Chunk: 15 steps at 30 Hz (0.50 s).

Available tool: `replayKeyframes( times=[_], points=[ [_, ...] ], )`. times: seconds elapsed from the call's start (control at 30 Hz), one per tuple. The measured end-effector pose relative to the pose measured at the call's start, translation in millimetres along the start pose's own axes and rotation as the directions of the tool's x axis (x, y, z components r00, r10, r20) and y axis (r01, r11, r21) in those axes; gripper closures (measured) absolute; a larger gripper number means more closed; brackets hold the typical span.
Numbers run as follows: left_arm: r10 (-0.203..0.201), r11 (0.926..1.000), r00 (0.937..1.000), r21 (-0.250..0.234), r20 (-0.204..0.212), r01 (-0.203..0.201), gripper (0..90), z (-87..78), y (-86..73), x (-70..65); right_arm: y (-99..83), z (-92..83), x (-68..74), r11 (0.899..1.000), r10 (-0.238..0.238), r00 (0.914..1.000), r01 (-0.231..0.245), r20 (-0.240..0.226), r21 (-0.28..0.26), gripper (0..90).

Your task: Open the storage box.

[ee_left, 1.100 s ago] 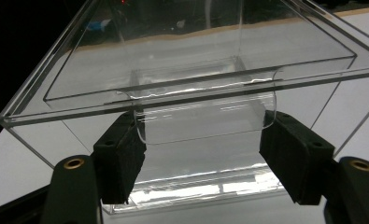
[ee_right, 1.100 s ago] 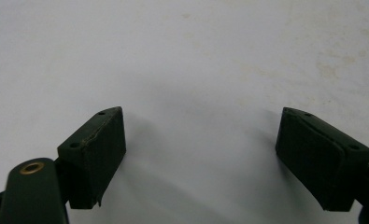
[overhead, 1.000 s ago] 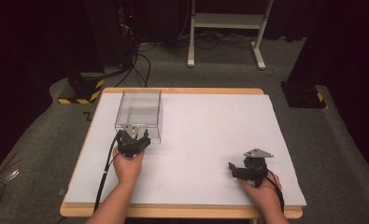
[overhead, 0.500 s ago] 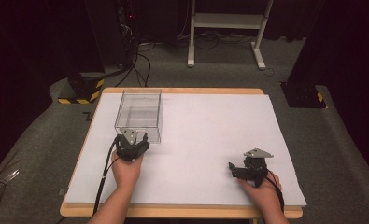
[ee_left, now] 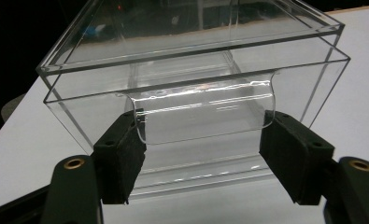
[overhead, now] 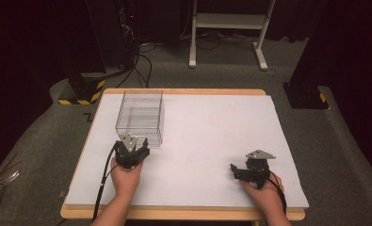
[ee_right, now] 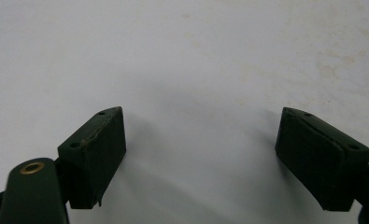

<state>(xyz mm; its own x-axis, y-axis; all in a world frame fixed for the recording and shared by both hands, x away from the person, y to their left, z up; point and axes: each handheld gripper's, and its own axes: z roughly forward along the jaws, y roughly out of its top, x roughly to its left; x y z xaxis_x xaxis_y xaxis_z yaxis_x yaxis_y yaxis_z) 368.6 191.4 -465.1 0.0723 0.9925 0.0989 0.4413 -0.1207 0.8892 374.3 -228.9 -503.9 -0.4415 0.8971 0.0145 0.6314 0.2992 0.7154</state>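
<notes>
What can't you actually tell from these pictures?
- Left gripper view: whether its pads press the clear plastic box's curved front handle or just flank it.
- High view: that contact is too small.
- Right gripper view: jaws open over white table; bottom edge cuts off its body.

This looks like a lab or recording studio set up for filmed handling trials, not a home. In the middle of the high view a wood-edged table [overhead: 183, 92] carries a plain white sheet [overhead: 212, 136], lit brightly while everything around it falls into darkness. Grey carpet [overhead: 221, 75] covers the floor. At the upper left stands a dark equipment rack [overhead: 122, 28] with a small red light and cables [overhead: 141, 66] spilling onto the floor. Yellow-and-black hazard tape [overhead: 87, 94] marks a base beside it. A white metal stand [overhead: 228, 28] sits at the top centre.
</notes>
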Motion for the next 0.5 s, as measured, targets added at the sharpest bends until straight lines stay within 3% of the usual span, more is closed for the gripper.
replayKeyframes(
  times=[0.5],
  points=[
    [0.006, 1.0000, 1.0000, -0.001, 0.003, -0.006, 32.3, -16.2, -8.5, -2.2, 0.0, 0.0, -0.3, 1.000, -0.001, 1.0000, 0.001, -0.001, -0.001, 16.0]
  ],
)
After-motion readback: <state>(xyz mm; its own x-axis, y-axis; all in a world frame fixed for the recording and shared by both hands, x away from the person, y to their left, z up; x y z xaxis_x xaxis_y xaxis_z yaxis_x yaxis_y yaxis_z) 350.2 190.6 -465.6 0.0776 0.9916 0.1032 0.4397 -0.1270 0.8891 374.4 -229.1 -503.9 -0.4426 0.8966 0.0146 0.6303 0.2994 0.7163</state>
